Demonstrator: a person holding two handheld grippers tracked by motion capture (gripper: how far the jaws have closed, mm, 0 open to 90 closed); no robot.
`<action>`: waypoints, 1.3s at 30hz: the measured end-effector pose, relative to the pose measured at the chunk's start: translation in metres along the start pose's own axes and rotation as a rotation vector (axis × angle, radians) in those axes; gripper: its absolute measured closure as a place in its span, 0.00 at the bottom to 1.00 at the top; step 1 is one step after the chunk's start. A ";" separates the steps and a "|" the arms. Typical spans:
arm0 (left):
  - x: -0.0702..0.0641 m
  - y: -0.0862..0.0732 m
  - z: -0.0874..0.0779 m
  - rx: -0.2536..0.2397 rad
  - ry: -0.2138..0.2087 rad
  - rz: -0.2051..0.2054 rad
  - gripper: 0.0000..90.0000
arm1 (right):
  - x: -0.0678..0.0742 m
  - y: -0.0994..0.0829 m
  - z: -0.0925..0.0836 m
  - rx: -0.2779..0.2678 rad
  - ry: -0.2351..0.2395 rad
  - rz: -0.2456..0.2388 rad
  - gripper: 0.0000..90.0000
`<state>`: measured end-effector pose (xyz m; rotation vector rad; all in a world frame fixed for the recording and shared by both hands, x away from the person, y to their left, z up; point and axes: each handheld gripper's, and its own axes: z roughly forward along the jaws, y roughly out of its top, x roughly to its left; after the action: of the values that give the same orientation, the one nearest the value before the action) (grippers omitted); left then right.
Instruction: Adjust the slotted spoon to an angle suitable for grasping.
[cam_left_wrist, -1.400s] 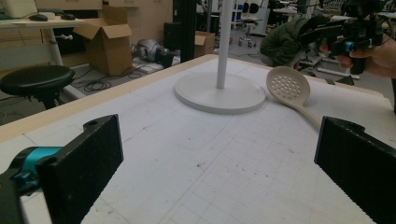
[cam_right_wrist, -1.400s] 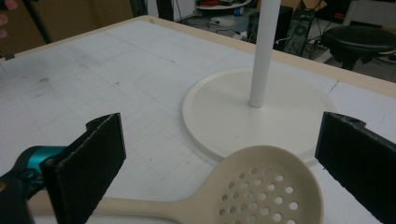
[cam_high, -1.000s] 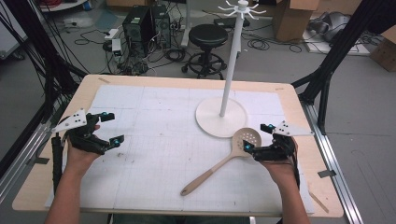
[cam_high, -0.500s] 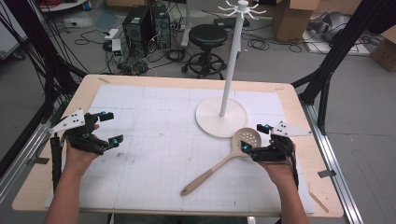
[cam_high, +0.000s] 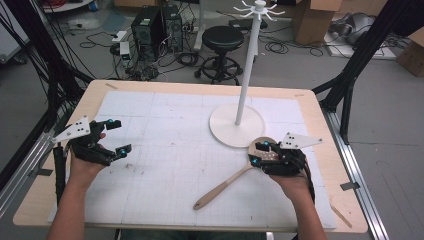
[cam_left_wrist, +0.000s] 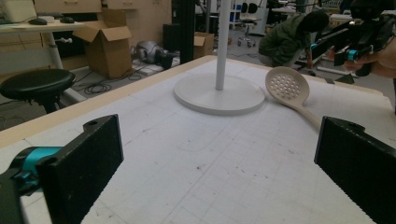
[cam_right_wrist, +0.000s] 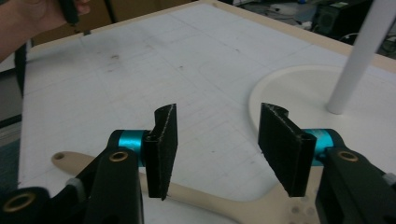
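Cream spoon (cam_high: 235, 180) lies slantwise on the worktop (cam_high: 165, 150), its holed bowl just beside the stand (cam_high: 237, 127). My right gripper (cam_high: 261, 152) hovers over that bowl end; its jaws have just been closing, yet they stand apart, the neck below them, nothing pinched. My left gripper (cam_high: 117, 136) sits well apart at the other side, jaws wide, holding nothing.
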<state>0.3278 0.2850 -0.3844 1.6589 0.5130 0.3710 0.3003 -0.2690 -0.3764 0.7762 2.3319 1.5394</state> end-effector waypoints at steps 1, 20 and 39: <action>0.000 0.000 0.000 0.001 0.000 0.002 0.02 | 0.004 0.000 0.005 0.013 0.044 -0.013 0.63; 0.000 0.001 -0.002 -0.004 0.005 0.006 0.02 | 0.054 -0.012 0.046 0.144 0.278 -0.145 1.00; 0.001 0.000 -0.001 0.003 0.009 0.007 0.02 | 0.086 -0.029 0.101 0.359 0.377 -0.198 1.00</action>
<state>0.3277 0.2865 -0.3841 1.6630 0.5142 0.3832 0.2680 -0.1519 -0.4373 0.3222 2.9087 1.2892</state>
